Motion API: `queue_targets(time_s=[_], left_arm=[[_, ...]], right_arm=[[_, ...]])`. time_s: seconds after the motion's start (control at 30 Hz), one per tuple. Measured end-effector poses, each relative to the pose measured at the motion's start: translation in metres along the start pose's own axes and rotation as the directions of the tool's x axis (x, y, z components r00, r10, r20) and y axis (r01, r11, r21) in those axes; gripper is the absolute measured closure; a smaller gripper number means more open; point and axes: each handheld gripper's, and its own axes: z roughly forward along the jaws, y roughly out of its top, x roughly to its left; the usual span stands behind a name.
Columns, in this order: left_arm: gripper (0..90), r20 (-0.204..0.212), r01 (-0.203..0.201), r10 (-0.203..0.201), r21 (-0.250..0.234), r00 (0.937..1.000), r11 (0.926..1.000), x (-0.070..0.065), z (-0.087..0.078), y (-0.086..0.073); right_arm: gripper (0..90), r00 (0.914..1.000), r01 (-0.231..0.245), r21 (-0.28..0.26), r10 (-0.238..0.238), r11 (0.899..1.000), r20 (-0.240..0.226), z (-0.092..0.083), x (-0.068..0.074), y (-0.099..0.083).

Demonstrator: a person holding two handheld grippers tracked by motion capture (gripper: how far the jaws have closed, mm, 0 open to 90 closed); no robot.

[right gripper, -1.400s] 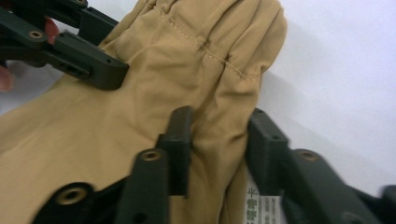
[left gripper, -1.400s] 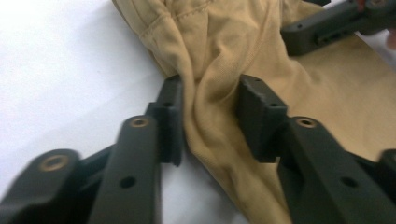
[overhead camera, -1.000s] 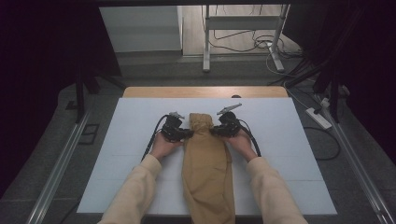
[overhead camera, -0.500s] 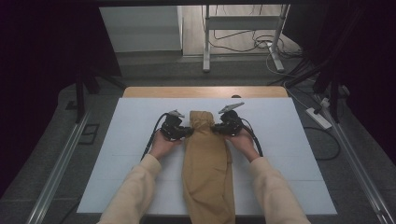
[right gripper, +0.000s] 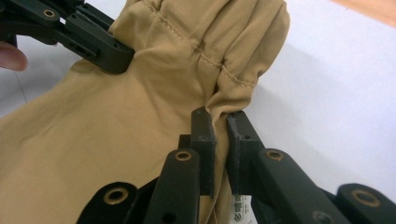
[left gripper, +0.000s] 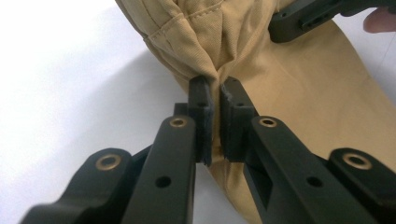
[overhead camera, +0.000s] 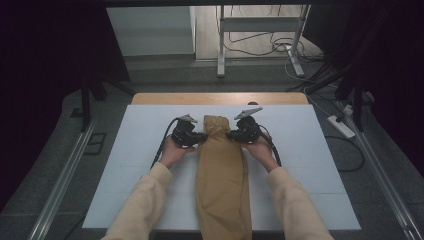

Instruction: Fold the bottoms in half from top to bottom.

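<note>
A tan cloth garment point(overhead camera: 222, 170) lies lengthwise down the middle of the white table top point(overhead camera: 310, 150), its gathered, stitched end pointing away from me. My left gripper point(overhead camera: 202, 136) is shut on the left edge of that end. In the left gripper view the pads point(left gripper: 215, 86) pinch a fold of the tan cloth point(left gripper: 289, 93). My right gripper point(overhead camera: 230, 134) is shut on the opposite edge. In the right gripper view its pads point(right gripper: 220, 116) clamp the tan cloth point(right gripper: 116, 116) below the hem. Each gripper view shows the other gripper farther off, the right one point(left gripper: 303, 18) and the left one point(right gripper: 88, 37).
The garment's near end hangs past the table's front edge. A wooden strip point(overhead camera: 220, 98) runs along the table's far edge. A small white label point(right gripper: 240, 205) shows under the cloth by my right jaws. Cables trail from both grippers across the white top.
</note>
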Motion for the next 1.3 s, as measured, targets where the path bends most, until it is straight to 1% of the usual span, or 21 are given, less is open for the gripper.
queue_targets(time_s=[0.13, 0.27, 0.4, 0.6, 0.67, 0.7, 0.73, 0.87, 0.97, 1.03, 1.13, 1.3], left_arm=[[84.1, -0.007, -0.013, 0.013, -0.005, 0.9999, 0.9999, 0.000, -0.003, 0.004], [84.1, -0.006, -0.008, 0.008, -0.020, 1.0000, 0.9998, 0.003, -0.006, 0.009], [84.1, -0.017, -0.017, 0.017, -0.028, 0.9997, 0.9995, 0.004, -0.010, 0.015], [84.2, -0.023, -0.024, 0.024, -0.036, 0.9994, 0.9991, 0.005, -0.012, 0.018], [84.2, -0.027, -0.028, 0.027, -0.042, 0.9993, 0.9987, 0.007, -0.015, 0.022], [84.2, -0.033, -0.031, 0.030, -0.050, 0.9990, 0.9982, 0.008, -0.018, 0.027], [84.2, -0.036, -0.035, 0.033, -0.055, 0.9988, 0.9979, 0.008, -0.021, 0.030], [84.2, -0.055, -0.054, 0.049, -0.090, 0.9973, 0.9945, 0.007, -0.031, 0.040], [84.2, -0.057, -0.063, 0.058, -0.088, 0.9967, 0.9942, 0.005, -0.030, 0.038], [84.2, -0.054, -0.061, 0.057, -0.084, 0.9969, 0.9946, 0.005, -0.027, 0.034], [84.2, -0.051, -0.060, 0.056, -0.082, 0.9971, 0.9948, 0.005, -0.025, 0.030], [84.1, -0.051, -0.072, 0.068, -0.085, 0.9964, 0.9938, 0.003, -0.025, 0.028]], right_arm=[[82.8, 0.9999, 0.003, -0.013, -0.003, 1.000, 0.011, -0.002, 0.001, 0.003], [83.0, 0.9999, 0.005, -0.029, -0.005, 1.000, 0.014, -0.004, -0.001, 0.007], [83.1, 0.9997, 0.007, -0.046, -0.006, 0.999, 0.025, -0.006, -0.002, 0.013], [83.1, 0.9993, 0.017, -0.064, -0.015, 0.998, 0.033, -0.008, -0.003, 0.016], [83.1, 0.9989, 0.026, -0.073, -0.023, 0.997, 0.040, -0.009, -0.003, 0.018], [83.1, 0.9987, 0.029, -0.078, -0.026, 0.997, 0.044, -0.009, -0.003, 0.020], [83.1, 0.9979, 0.041, -0.087, -0.037, 0.995, 0.053, -0.012, -0.004, 0.026], [83.1, 0.9966, 0.056, -0.128, -0.047, 0.990, 0.067, -0.021, -0.005, 0.038], [83.0, 0.9961, 0.062, -0.132, -0.053, 0.989, 0.070, -0.023, -0.005, 0.039], [83.1, 0.9967, 0.057, -0.122, -0.050, 0.991, 0.063, -0.021, -0.005, 0.036], [83.1, 0.9973, 0.051, -0.122, -0.044, 0.991, 0.059, -0.018, -0.005, 0.031], [83.1, 0.9976, 0.046, -0.120, -0.040, 0.992, 0.056, -0.018, -0.004, 0.027]])
